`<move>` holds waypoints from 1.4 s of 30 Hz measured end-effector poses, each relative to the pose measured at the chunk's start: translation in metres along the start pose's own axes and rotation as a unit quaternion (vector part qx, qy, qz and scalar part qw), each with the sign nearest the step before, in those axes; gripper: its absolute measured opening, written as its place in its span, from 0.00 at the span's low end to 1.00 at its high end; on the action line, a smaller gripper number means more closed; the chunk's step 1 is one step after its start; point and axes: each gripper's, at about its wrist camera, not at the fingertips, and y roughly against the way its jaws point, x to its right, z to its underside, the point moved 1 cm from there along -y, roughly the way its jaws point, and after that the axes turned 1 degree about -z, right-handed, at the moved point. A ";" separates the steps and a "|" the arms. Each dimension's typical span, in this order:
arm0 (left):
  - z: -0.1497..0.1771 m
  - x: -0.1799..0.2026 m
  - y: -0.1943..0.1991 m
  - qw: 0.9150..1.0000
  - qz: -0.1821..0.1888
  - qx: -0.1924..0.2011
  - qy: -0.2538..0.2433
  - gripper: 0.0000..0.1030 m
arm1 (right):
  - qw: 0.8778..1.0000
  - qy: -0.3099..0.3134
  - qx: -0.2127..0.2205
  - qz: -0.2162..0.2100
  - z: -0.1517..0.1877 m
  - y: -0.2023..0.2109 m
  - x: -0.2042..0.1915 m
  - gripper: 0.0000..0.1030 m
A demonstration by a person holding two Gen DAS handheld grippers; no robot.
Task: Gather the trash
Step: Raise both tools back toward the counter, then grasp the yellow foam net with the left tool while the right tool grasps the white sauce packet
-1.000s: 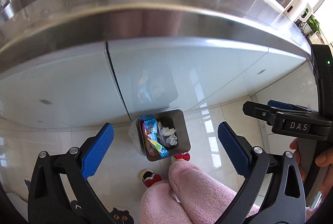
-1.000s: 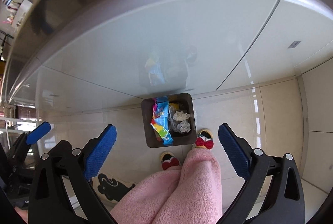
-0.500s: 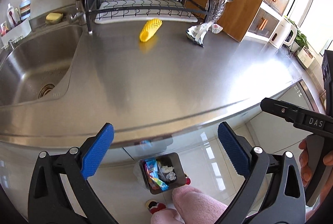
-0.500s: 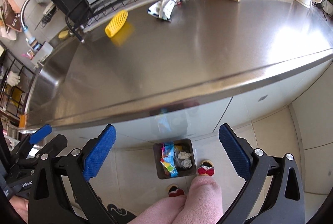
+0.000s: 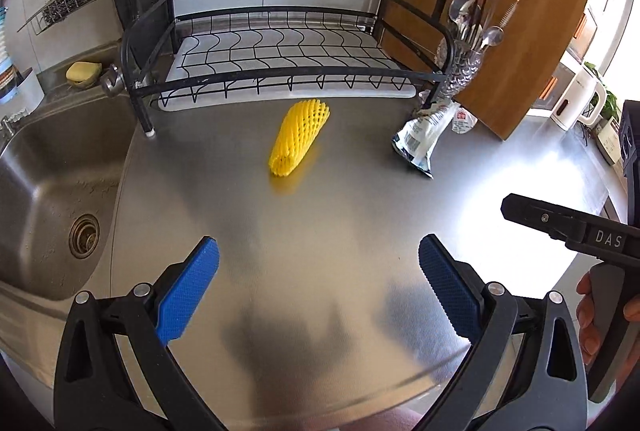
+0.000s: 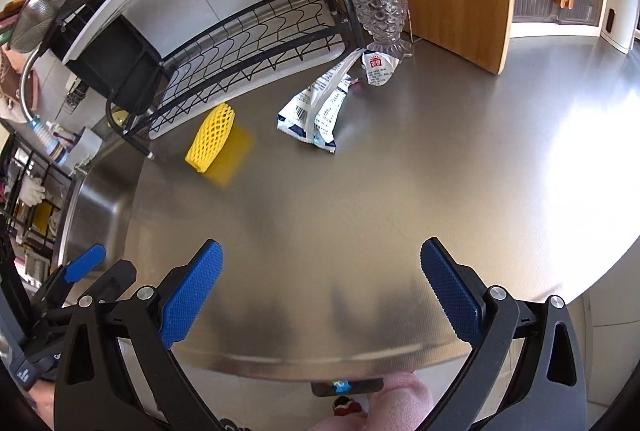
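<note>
Both pairs of fingers stand wide apart and hold nothing: the left gripper and the right gripper hang over the near edge of the steel counter, side by side. Two pieces of trash lie far ahead on it. The yellow foam net rests just in front of the dish rack, almost straight ahead of the left gripper, its long axis running from near-left to far-right. The white wrapper lies to the right of the net, near the glass cutlery holder, its length running near to far. Judging by this, the left gripper is better placed for the net and the right for the wrapper; each must reach well forward. The bin shows below the counter edge.
</note>
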 end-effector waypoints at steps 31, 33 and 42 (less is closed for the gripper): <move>-0.072 -0.001 -0.137 0.998 0.021 -0.048 -0.037 0.08 | 0.999 -0.004 -0.035 0.008 -0.086 -0.130 -0.009 0.27; -0.069 0.002 -0.133 0.998 0.024 -0.045 -0.041 0.08 | 0.999 -0.002 -0.031 0.004 -0.083 -0.127 -0.011 0.23; -0.056 0.010 -0.087 0.998 0.030 -0.023 -0.051 0.07 | 1.000 0.015 -0.023 -0.008 -0.060 -0.094 -0.027 0.11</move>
